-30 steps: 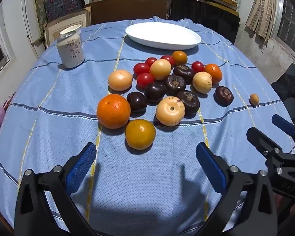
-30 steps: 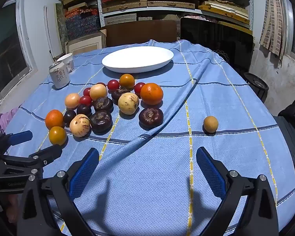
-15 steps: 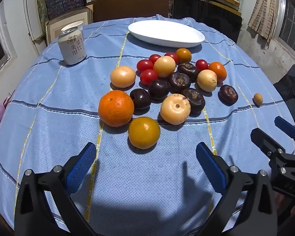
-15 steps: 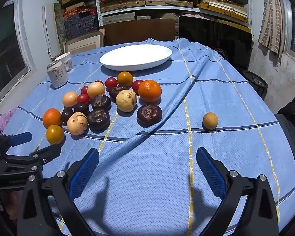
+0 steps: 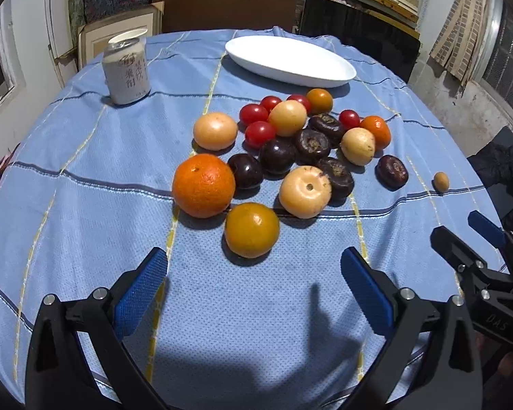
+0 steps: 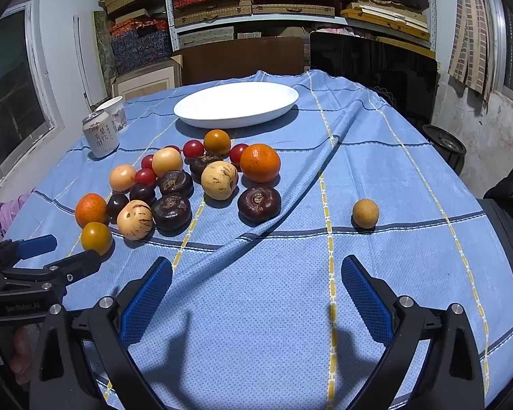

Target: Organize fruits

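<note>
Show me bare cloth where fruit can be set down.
Free: the near cloth between the fruit pile and both grippers, and the right side around the lone small fruit. The white plate is empty. Crowded: the pile, left of centre.

Black tongs (image 5: 253,282) with blue ribbed pads (image 5: 140,292), silver screws (image 5: 406,294)

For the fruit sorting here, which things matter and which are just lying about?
Job: fruit pile, lone small fruit, white plate, left gripper and right gripper, both open.
Lying about: can, cup, shelf boxes.
</note>
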`<state>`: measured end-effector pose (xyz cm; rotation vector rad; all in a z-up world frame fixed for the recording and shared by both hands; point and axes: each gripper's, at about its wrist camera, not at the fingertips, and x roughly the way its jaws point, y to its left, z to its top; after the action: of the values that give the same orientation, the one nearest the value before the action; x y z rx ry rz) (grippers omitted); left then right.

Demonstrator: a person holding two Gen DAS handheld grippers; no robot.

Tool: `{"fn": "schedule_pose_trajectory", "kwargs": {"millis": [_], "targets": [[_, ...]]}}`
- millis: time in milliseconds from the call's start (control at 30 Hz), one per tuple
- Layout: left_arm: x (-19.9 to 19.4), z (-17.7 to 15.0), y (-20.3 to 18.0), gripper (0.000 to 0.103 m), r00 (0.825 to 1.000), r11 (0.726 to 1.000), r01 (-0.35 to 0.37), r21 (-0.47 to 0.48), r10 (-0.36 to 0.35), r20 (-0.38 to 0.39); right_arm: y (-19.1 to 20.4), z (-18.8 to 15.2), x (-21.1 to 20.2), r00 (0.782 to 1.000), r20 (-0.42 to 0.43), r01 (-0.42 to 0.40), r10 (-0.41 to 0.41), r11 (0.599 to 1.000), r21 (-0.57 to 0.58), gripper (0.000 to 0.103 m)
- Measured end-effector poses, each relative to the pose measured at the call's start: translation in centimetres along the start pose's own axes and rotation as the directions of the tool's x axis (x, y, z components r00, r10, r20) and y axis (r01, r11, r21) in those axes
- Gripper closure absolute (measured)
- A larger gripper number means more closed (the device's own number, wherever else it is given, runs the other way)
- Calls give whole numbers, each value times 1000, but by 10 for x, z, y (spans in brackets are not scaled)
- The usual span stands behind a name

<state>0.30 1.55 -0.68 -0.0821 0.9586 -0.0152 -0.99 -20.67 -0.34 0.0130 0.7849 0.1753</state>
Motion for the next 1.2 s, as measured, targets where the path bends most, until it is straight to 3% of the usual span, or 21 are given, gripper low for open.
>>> {"fn": "schedule_pose_trajectory", "kwargs": {"millis": [200, 1200], "targets": [[0, -1, -3, 4, 999, 999, -33, 17, 33, 2, 1, -1, 1, 1000, 4, -2, 2, 1000, -1, 3], [2, 0, -3, 4, 1000, 1000, -22, 6, 22, -8, 1, -2, 7, 1000, -14, -23, 24, 1000, 7, 3]]}}
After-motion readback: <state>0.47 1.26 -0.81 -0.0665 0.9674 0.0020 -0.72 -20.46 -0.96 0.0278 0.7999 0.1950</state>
